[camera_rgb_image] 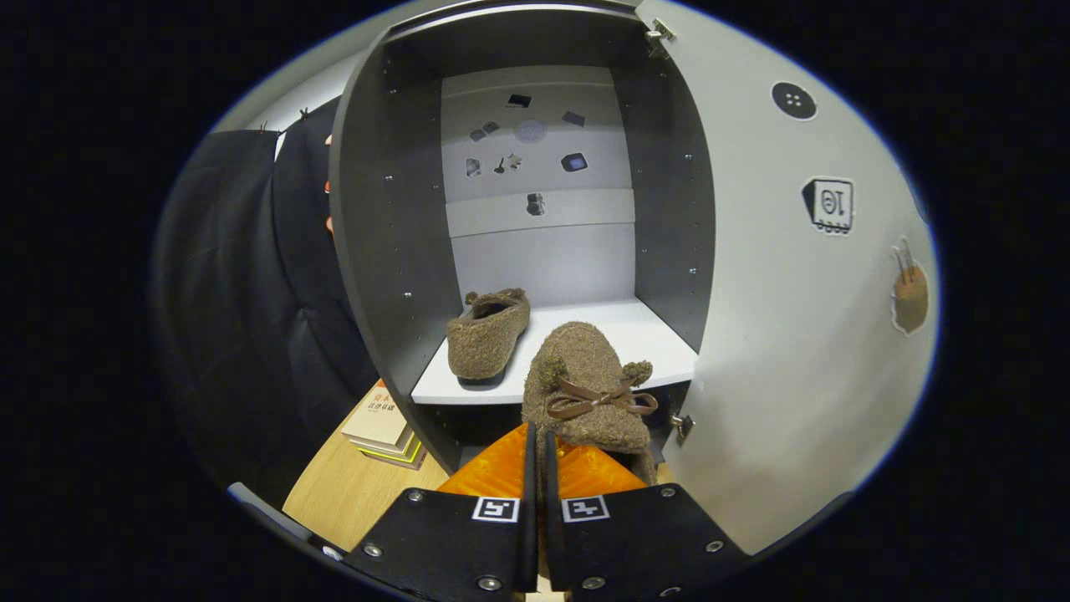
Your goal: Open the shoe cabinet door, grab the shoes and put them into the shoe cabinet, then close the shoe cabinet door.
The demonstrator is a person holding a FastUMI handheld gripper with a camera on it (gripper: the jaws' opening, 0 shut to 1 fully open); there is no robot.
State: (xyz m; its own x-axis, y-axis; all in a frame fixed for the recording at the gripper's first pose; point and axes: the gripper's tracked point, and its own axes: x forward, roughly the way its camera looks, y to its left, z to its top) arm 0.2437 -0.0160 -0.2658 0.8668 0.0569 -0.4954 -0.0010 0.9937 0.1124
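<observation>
while the fingers [539, 443] pinch a fuzzy brown bow-tied slipper [589, 389], its mate [487, 333] on cabinet shelf [635, 334]

Both slippers, one [487, 333] on the cabinet's smooth matt shelf [635, 334] and one [589, 385] nearer, look woolly and rough, the nearer tied with a satiny ribbon bow [598, 400]. Beside the cabinet, paper books [380, 426] lie on the wood-grain table [351, 493].

White cabinet shelf [644, 334], one fuzzy brown shoe [486, 333] on it
</observation>
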